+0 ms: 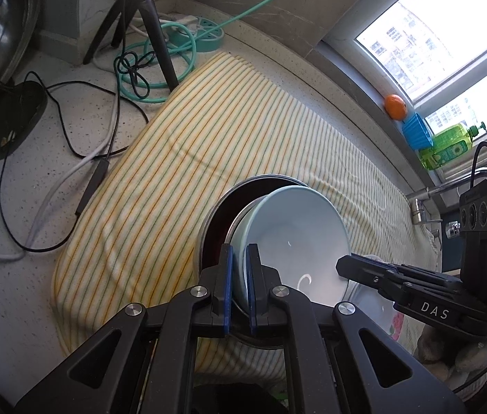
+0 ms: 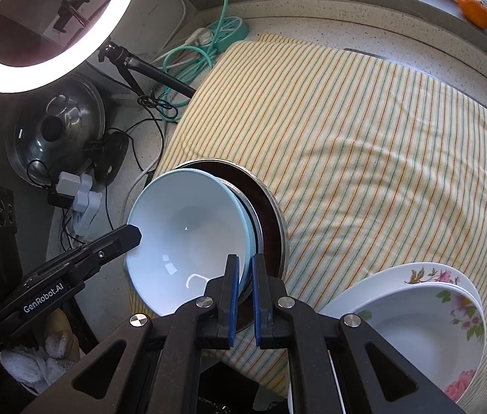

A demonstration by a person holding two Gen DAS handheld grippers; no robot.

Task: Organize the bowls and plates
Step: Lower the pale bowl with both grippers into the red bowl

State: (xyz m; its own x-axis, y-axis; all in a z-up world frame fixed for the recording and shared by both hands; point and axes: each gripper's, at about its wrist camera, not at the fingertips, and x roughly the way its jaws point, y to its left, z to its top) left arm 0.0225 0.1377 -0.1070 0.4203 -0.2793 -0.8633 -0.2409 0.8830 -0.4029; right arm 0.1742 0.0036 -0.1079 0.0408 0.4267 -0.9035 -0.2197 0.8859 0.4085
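One pale blue bowl (image 2: 188, 238); glossy, tilted.

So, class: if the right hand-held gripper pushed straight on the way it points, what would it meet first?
The right hand-held gripper already clamps the pale blue bowl by its rim; pushed on, that bowl would probably press into the metal bowl beneath.

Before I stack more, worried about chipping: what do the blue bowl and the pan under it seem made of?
Blue bowl: probably glazed ceramic, perhaps melamine; smooth and glossy with bright window glints. Pan: metal, judging by its thin, dull grey rim; the dark interior looks coated.
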